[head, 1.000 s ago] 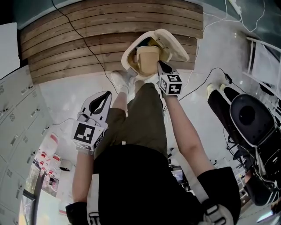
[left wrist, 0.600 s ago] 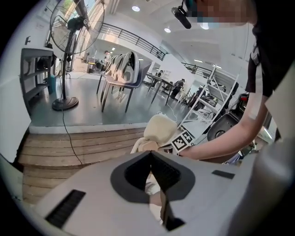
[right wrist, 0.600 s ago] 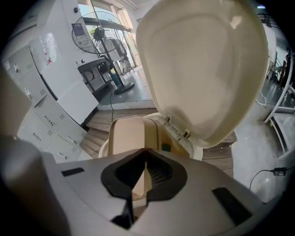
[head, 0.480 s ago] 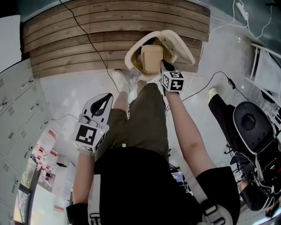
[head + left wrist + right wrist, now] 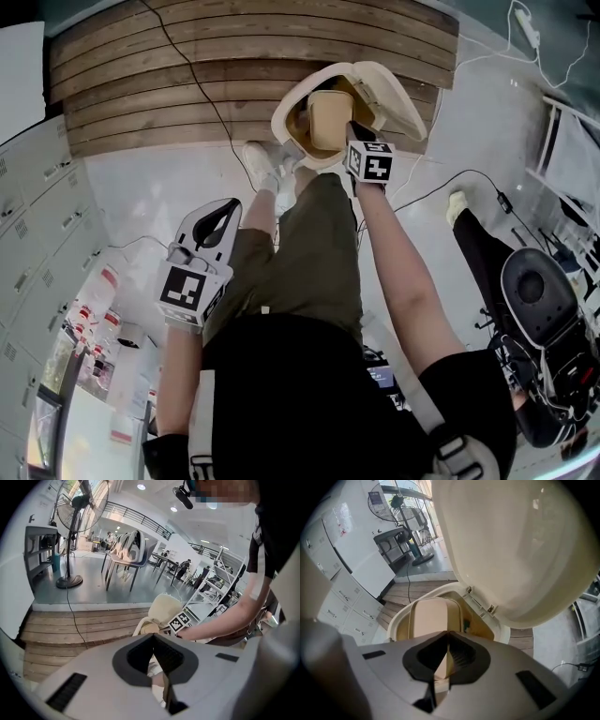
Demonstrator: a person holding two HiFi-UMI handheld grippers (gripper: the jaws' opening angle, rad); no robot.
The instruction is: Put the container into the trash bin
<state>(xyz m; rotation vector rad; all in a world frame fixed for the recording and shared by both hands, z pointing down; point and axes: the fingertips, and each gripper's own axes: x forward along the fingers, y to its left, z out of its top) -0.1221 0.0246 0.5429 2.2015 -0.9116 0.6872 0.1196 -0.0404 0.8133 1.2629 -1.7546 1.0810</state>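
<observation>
1. Container (image 5: 325, 122): the tan box sits partly inside the mouth of the trash bin (image 5: 281, 127), lined up with the opening so it can drop straight in.
2. Right gripper (image 5: 352, 133): its jaws are nearly together, clamped on the container's near edge (a thin rim, hence the narrow gap). It points steeply down to feed the box past the bin's rim.
3. Lid (image 5: 401, 94): it is tipped up and back, leaving the mouth free.
4. Left gripper (image 5: 217, 220): its jaws are together on nothing. It is held by the person's thigh, well apart from the bin and out of the way.
5. Judgement: only the release seems left.
</observation>
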